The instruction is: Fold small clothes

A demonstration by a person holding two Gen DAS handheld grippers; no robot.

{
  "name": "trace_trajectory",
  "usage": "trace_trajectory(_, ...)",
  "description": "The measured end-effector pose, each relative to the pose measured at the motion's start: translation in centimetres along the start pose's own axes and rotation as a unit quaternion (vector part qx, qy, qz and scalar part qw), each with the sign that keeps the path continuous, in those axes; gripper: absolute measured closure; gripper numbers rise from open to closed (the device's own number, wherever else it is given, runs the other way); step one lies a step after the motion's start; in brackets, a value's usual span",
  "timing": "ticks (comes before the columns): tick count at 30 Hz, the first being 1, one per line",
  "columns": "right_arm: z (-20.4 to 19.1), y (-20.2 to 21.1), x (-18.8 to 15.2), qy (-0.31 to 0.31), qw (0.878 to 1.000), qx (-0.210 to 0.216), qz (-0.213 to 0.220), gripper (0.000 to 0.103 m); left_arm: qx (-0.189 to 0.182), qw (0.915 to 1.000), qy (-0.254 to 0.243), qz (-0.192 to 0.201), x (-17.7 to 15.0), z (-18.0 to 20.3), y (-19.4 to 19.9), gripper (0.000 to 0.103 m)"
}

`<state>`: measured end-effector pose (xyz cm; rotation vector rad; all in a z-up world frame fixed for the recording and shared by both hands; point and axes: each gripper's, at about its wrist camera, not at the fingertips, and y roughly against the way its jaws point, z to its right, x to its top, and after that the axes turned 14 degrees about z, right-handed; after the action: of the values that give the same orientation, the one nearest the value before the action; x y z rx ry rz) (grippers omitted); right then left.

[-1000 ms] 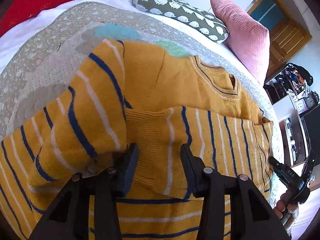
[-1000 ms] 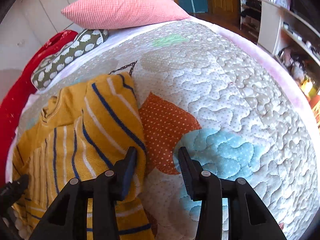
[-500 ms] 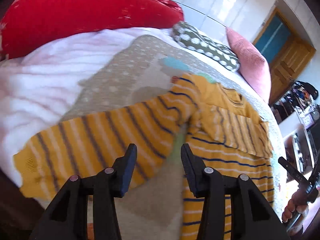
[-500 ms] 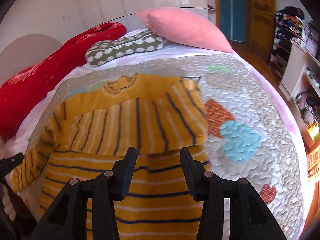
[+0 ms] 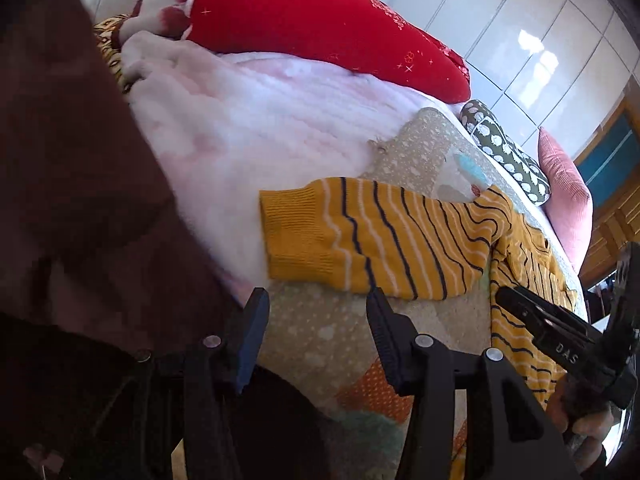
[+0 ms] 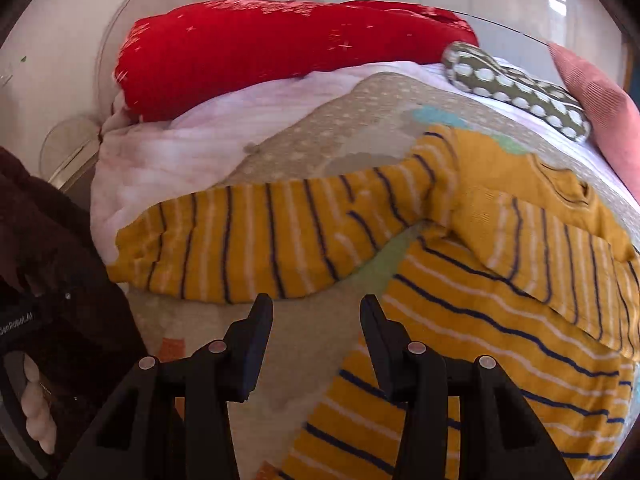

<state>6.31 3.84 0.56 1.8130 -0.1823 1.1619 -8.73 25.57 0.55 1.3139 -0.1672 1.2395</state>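
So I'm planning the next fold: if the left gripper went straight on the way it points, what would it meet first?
Probably the outstretched striped sleeve, beyond a bare strip of quilt; depth is unclear.

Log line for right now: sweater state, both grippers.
sweater: one sleeve folded across chest, other sleeve outstretched | left gripper: open, empty | right gripper: open, empty

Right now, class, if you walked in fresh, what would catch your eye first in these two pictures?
The mustard striped sweater on the quilt, one sleeve stretched out sideways toward the pale pink blanket. Behind it lies a big red pillow at the bed's head.
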Motion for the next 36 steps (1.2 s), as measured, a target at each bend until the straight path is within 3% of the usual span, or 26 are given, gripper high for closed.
trace_trajectory(7, -9.9, -4.6, 1.6, 0.084, 0.991, 0.102, -0.014, 0.052, 0.017, 0.9987, 0.048, 0.0, -1.6, -4.7, 2.4, 0.053)
trace_trajectory(11, -15.4, -6.7, 1.8, 0.151, 0.976, 0.153, -0.028, 0.041, 0.018, 0.9969, 0.076, -0.003, -2.3, -6.9, 3.4, 0.053)
trace_trajectory(14, -18.5, -8.6, 1.3, 0.202, 0.966, 0.158, -0.043, 0.041, 0.016, 0.9972, 0.072, -0.002, -2.6, -7.2, 4.0, 0.053)
trace_trajectory(17, -20.4, -10.1, 0.5, 0.26, 0.957, 0.125, -0.042, 0.041, 0.003, 0.998, 0.063, 0.003, -2.5, -6.5, 4.1, 0.053)
trace_trajectory(19, -20.9, -10.7, -0.1, 0.293, 0.951, 0.09, -0.04, 0.079, -0.009, 0.9987, 0.05, 0.007, -2.3, -5.5, 4.2, 0.053)
trace_trajectory(20, -20.7, -10.7, 0.0, 0.29, 0.953, 0.078, -0.044, 0.094, -0.017, 0.9989, 0.043, 0.007, -2.2, -4.9, 4.1, 0.052)
trace_trajectory(24, -16.7, -7.0, 4.3, 0.207, 0.975, 0.074, 0.013, 0.095, -0.076, 0.9971, 0.012, 0.001, -1.2, -1.2, 3.5, 0.045)
trace_trajectory(28, -8.4, -0.8, 10.2, 0.099, 0.991, 0.03, 0.09, 0.094, -0.163, 0.9866, -0.003, -0.015, 0.1, 3.8, 2.0, 0.037)
trace_trajectory(32, 1.1, 4.7, 13.7, -0.009, 0.991, -0.014, 0.134, 0.094, -0.269, 0.9623, -0.014, -0.039, 1.0, 10.6, -0.6, 0.021)
trace_trajectory(34, 5.1, 6.8, 14.0, -0.047, 0.988, -0.038, 0.145, 0.094, -0.297, 0.953, -0.016, -0.056, 0.8, 14.3, -2.8, 0.02)
trace_trajectory(36, 8.1, 8.8, 13.6, -0.071, 0.983, -0.067, 0.153, 0.094, -0.342, 0.935, 0.0, -0.093, 0.2, 17.6, -5.4, 0.02)
